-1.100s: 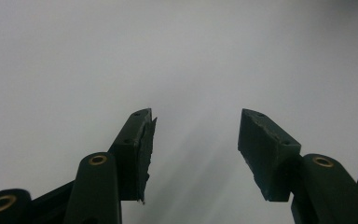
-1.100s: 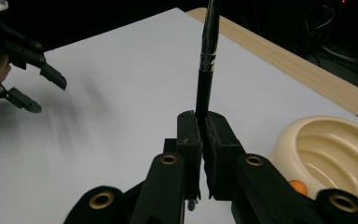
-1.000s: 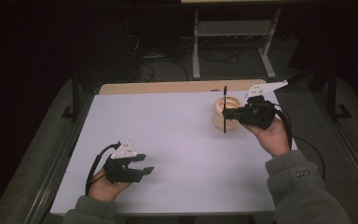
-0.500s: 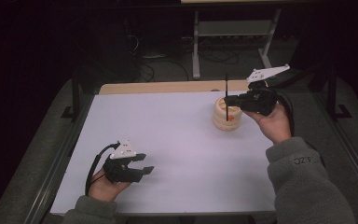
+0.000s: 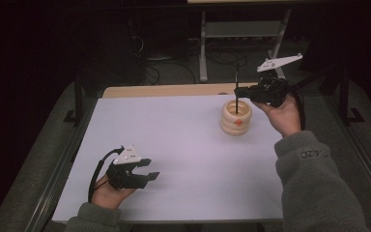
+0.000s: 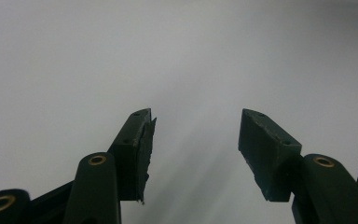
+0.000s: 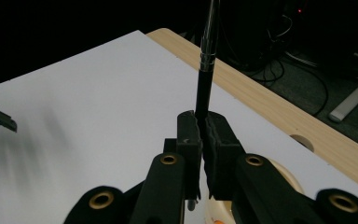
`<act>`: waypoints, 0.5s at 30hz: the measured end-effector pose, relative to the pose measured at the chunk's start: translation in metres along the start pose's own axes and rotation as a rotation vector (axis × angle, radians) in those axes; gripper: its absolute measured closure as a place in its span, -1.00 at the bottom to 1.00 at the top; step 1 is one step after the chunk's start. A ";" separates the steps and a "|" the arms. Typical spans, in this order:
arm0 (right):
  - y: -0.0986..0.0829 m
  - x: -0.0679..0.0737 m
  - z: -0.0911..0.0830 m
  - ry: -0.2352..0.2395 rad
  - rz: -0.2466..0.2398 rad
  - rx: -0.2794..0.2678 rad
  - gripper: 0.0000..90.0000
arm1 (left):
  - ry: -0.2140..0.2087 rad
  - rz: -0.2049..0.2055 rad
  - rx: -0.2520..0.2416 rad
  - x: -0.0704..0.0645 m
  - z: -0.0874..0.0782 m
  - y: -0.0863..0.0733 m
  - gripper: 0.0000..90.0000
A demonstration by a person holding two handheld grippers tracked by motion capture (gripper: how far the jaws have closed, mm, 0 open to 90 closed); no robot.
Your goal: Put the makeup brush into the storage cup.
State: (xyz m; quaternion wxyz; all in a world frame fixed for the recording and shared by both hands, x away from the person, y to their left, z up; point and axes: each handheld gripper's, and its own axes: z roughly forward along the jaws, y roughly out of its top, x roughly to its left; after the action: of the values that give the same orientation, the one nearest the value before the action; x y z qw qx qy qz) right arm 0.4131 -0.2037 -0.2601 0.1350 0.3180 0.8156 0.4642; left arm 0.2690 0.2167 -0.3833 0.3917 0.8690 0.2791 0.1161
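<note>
Matte white table (image 5: 183, 145); right hand-held gripper (image 7: 204, 135) clamps thin black rod (image 7: 205, 79); left hand-held gripper (image 6: 193, 144) agape.

one black pen (image 5: 236, 89), one wooden pot (image 5: 236, 118), two hand-held grippers, one white table (image 5: 183, 140)

Matt white sheet (image 5: 174, 140) covers the table, with a strip of pale bare wood (image 5: 174, 90) along the far edge. The holder (image 5: 236, 118) looks like smooth, light wood, ringed. The pen (image 7: 204, 79) is glossy black with a shiny metal band. Right gripper (image 7: 203, 135) pads are matt black, rubbery; left gripper (image 6: 193, 140) pads look rough, chipped at the edges.
</note>
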 end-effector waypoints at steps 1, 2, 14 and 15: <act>0.002 -0.001 0.000 -0.008 0.005 0.002 0.87 | 0.000 0.000 0.000 0.000 0.000 0.000 -0.01; 0.002 -0.001 0.000 -0.008 0.005 0.002 0.87 | 0.000 -0.002 -0.002 0.000 0.000 0.000 -0.01; 0.020 -0.020 0.006 -0.065 0.049 0.006 0.87 | 0.005 0.012 -0.002 0.002 -0.001 0.001 -0.01; 0.020 -0.021 0.007 -0.071 0.050 0.004 0.87 | 0.004 0.007 -0.007 0.002 -0.001 0.000 -0.01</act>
State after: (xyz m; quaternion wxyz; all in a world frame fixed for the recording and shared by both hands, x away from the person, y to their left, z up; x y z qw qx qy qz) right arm 0.4411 -0.2050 -0.2486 0.1514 0.3549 0.8030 0.4542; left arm 0.2702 0.2179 -0.3825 0.3937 0.8683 0.2766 0.1203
